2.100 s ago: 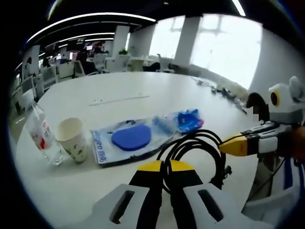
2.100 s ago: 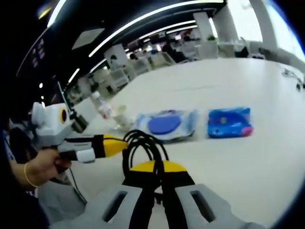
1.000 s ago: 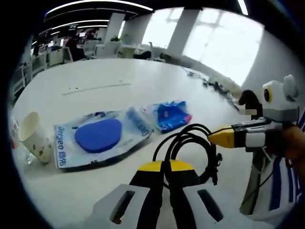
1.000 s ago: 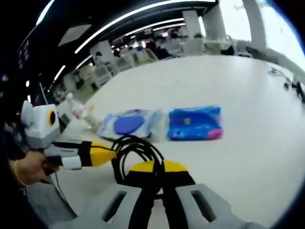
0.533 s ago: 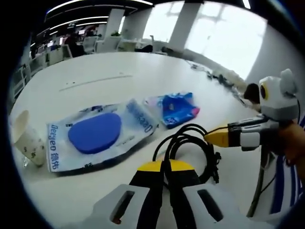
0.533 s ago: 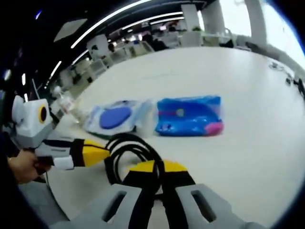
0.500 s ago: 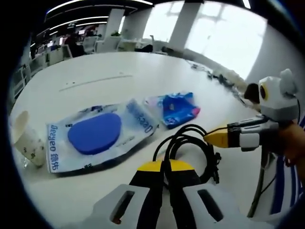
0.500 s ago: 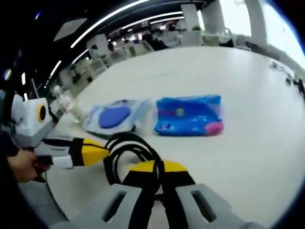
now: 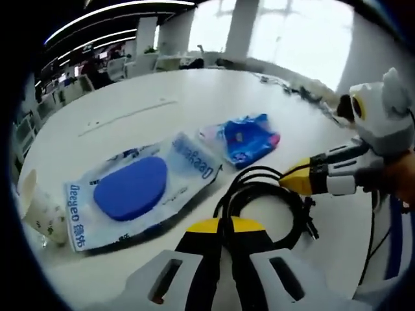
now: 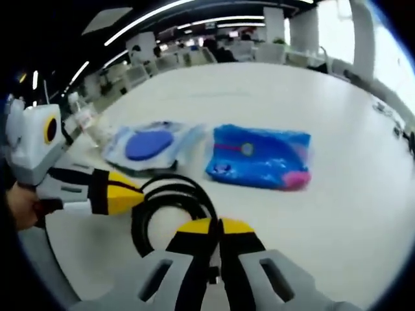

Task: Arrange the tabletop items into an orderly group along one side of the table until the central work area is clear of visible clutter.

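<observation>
Since a couple of seconds ago both cameras have drawn closer to the packets, so the water bottle that stood beside the paper cup [image 9: 40, 210] has slid out of the left gripper view and the cup itself now sits at that view's left margin. Both tools grip the coiled black cable [image 9: 272, 201] as before: the left gripper [image 9: 225, 227] has its yellow-tipped jaws pressed together on the near loop, and the right gripper [image 10: 212, 228] is likewise clamped on the coil [image 10: 170, 206] from the other side, its yellow tip [image 9: 299, 179] reaching into the left gripper view from the right with a hand [image 9: 397, 184] behind it. On the white table [image 9: 130, 107] the clear pouch [image 9: 139, 188] lies flat just beyond the cable, a blue oval pad sealed inside it and blue lettering on its near edge. Just beside it, possibly overlapping at a corner, lies the blue packet [image 10: 259, 157] with a pink edge; what it holds I cannot make out. The cup's inside is hidden from here.
</observation>
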Demonstrator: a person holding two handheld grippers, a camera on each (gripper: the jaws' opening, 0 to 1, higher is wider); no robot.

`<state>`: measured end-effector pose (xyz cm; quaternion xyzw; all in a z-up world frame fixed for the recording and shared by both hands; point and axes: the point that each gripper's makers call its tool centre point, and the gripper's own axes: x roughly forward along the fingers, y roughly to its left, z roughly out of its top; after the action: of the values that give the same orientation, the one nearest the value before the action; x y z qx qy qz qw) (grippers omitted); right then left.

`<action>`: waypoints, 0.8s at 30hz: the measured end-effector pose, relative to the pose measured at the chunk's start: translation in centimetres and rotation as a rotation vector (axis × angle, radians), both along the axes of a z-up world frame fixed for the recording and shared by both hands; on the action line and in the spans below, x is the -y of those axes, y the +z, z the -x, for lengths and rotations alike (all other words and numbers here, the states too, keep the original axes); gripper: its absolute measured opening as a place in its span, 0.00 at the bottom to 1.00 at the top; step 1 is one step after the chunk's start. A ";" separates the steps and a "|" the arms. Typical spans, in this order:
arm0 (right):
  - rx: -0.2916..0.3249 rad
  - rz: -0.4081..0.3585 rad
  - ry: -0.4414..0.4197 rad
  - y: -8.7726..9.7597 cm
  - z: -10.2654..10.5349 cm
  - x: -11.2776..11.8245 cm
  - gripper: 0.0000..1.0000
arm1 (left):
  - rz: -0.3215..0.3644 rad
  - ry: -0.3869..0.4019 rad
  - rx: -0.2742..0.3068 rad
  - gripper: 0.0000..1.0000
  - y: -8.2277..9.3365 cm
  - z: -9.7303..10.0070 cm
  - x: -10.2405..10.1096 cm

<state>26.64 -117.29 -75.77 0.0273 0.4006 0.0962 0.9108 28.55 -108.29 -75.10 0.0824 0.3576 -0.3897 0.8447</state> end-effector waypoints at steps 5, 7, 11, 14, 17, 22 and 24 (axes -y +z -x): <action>0.007 0.006 -0.006 -0.2 0.0 0.2 0.00 | -0.015 -0.013 0.019 0.04 -0.3 -0.3 0.1; 0.007 0.008 -0.012 -0.4 0.0 0.3 0.00 | -0.013 -0.014 0.025 0.04 -0.3 -0.4 0.1; 0.009 -0.009 -0.031 -0.4 0.0 0.3 0.01 | -0.021 -0.021 0.038 0.04 -0.3 -0.4 0.1; 0.009 -0.015 -0.053 -0.4 0.0 0.6 0.03 | -0.020 -0.007 0.044 0.07 -0.2 -0.5 -0.2; 0.003 -0.051 -0.089 -0.4 -0.1 1.0 0.06 | -0.003 0.020 0.031 0.10 0.0 -0.6 -0.5; 0.025 -0.069 -0.097 0.1 -0.1 0.8 0.10 | 0.026 0.046 0.028 0.12 0.6 -0.8 -1.3; 0.029 -0.073 -0.101 0.2 -0.2 1.0 0.14 | 0.045 0.066 0.019 0.13 0.6 -0.8 -1.7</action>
<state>26.79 -118.29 -75.62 0.0793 0.3817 0.0649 0.9186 29.37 -106.56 -74.48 0.0553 0.3432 -0.3688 0.8620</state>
